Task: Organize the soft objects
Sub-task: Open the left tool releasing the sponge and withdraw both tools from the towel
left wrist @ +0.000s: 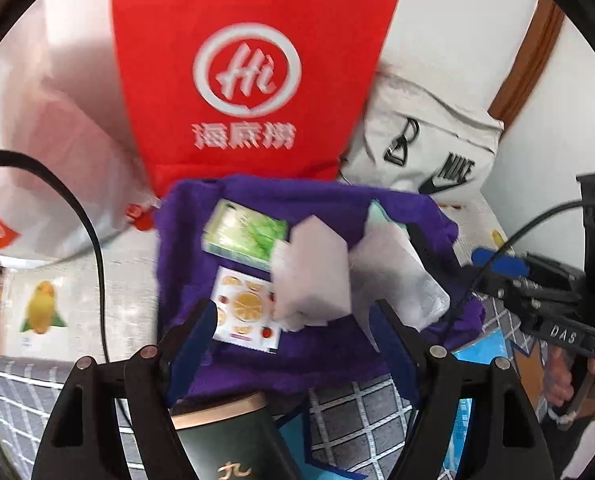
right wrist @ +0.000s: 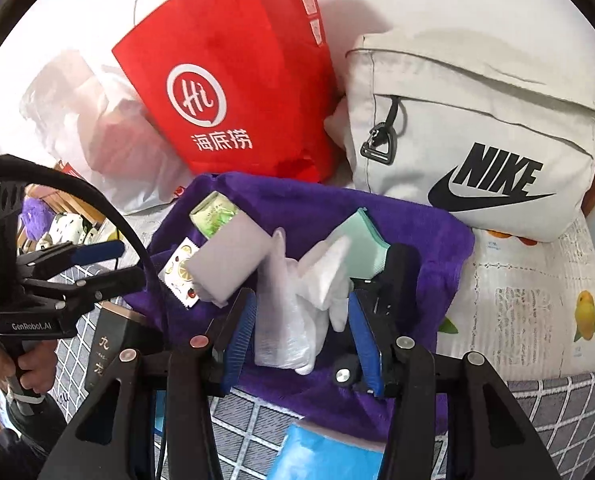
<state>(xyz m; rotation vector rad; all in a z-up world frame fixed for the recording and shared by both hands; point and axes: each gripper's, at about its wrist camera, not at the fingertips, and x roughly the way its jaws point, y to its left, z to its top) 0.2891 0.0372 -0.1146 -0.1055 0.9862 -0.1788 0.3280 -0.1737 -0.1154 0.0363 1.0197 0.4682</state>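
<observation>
Our left claw (left wrist: 293, 340) stands wide with nothing pressed between its blue pads; in the left wrist view the pale grey sponge block (left wrist: 313, 276) sits just above its gap, near but apart from the fingers. Our right claw (right wrist: 301, 332) is about half spread, and a crumpled clear plastic bag (right wrist: 281, 320) with white tissue (right wrist: 329, 276) lies between its fingers; whether the pads press on it we cannot tell. All of this rests on a purple towel (right wrist: 429, 240) in the middle of both frames, along with a green packet (right wrist: 213, 212), a fruit-print sachet (left wrist: 245, 308) and a mint-green cloth (right wrist: 367, 236). Room is tight: a red paper bag (right wrist: 233, 80) crowds the towel's upper edge, a white Nike bag (right wrist: 477, 120) fills the upper right, and a dark green tin (left wrist: 229, 440) stands at the lower edge.
</observation>
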